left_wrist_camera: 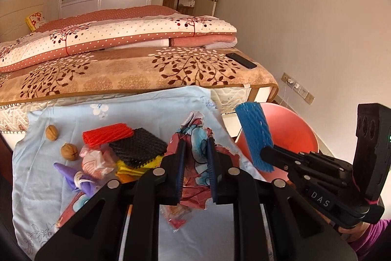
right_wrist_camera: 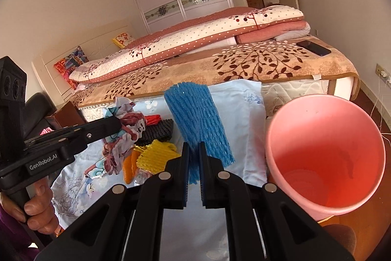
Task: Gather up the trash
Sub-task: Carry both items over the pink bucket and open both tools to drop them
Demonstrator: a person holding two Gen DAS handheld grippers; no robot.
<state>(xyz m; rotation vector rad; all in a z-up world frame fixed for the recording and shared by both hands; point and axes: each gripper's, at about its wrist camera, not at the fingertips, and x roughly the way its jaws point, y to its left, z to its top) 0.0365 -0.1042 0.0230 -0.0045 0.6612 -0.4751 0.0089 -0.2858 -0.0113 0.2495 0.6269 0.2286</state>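
My left gripper (left_wrist_camera: 195, 153) is shut on a crumpled colourful wrapper (left_wrist_camera: 196, 136), held above the pale blue cloth (left_wrist_camera: 146, 111); the same wrapper (right_wrist_camera: 127, 119) shows at the left of the right wrist view. My right gripper (right_wrist_camera: 194, 163) is shut on a blue foam net (right_wrist_camera: 199, 121), seen also as the blue foam net (left_wrist_camera: 254, 133) beside the pink bucket (left_wrist_camera: 288, 133). The bucket (right_wrist_camera: 325, 146) stands open-mouthed just right of the net. Left on the cloth lie a red foam net (left_wrist_camera: 107, 136), a black foam net (left_wrist_camera: 138, 147), a yellow foam net (right_wrist_camera: 156, 155) and a purple wrapper (left_wrist_camera: 73, 175).
Two walnuts (left_wrist_camera: 51, 132) (left_wrist_camera: 69, 151) lie at the cloth's left side, with a pinkish crumpled wrapper (left_wrist_camera: 97, 162) near them. Behind is a bed with a brown leaf-patterned blanket (left_wrist_camera: 136, 70), a folded quilt (left_wrist_camera: 117, 36) and a black phone (left_wrist_camera: 240, 60). Wall sockets with a cable (left_wrist_camera: 292, 83) sit at the right.
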